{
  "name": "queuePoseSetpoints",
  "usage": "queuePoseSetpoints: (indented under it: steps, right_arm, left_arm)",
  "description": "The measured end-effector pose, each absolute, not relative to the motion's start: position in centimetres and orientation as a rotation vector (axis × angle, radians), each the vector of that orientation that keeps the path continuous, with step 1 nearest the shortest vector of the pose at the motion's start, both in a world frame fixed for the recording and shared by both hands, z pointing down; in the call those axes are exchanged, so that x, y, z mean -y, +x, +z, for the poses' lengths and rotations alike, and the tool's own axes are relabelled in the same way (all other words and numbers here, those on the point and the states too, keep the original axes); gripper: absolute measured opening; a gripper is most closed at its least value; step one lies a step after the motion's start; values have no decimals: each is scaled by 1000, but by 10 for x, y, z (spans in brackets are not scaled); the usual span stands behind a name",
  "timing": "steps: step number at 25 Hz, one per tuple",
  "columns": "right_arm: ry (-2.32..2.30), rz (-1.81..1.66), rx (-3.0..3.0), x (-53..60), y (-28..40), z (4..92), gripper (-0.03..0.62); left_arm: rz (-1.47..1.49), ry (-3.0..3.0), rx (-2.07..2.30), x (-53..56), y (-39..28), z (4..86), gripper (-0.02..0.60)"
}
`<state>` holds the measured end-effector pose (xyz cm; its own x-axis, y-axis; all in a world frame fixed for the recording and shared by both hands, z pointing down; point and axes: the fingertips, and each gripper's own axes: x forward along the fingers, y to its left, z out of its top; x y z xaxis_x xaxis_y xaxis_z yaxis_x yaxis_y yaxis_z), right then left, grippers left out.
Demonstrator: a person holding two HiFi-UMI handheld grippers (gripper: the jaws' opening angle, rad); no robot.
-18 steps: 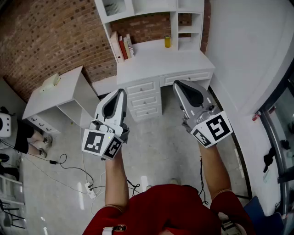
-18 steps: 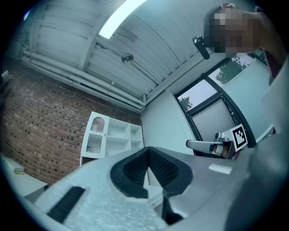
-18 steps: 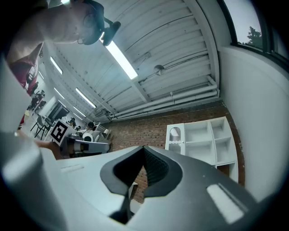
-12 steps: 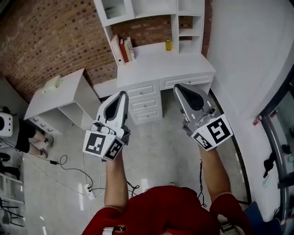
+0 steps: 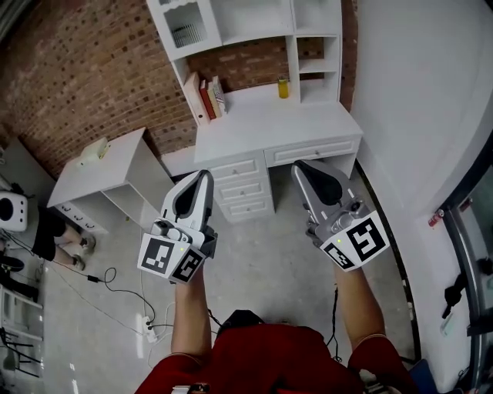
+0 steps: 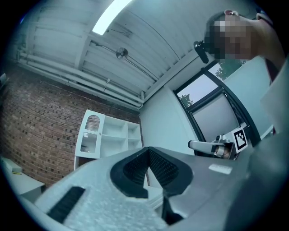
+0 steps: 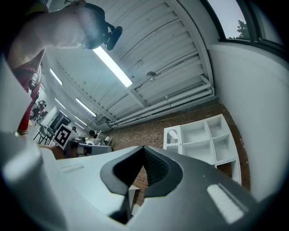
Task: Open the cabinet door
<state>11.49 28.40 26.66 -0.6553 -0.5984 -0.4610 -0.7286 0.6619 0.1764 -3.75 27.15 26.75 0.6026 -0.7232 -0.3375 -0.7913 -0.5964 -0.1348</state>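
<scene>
Up at the top left of the white shelf unit (image 5: 254, 19), above the desk surface (image 5: 269, 123), sits the small cabinet door (image 5: 183, 32) with a window in it. It looks shut and stands tall. It is well apart from both grippers, ahead and off to the left. The left gripper (image 5: 204, 175) is on that side, so it seems nearer than the right gripper (image 5: 302, 165). Both have their fingers (image 6: 153, 164) pressed together on nothing.

Rough brick wall (image 5: 77, 69), smooth white-painted cabinet door (image 5: 185, 35)
</scene>
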Motion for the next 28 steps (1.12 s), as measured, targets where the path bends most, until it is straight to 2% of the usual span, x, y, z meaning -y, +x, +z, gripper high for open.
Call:
queuePoseSetpoints:
  steps: [13, 28]
  right_arm:
    - [-1082, 541, -2539, -178, 111, 263, 14]
    - [-1135, 542, -2556, 64, 29, 241, 14]
  left_arm:
    - [485, -2539, -1267, -157, -58, 262, 2]
    - [539, -2552, -1140, 87, -136, 249, 3]
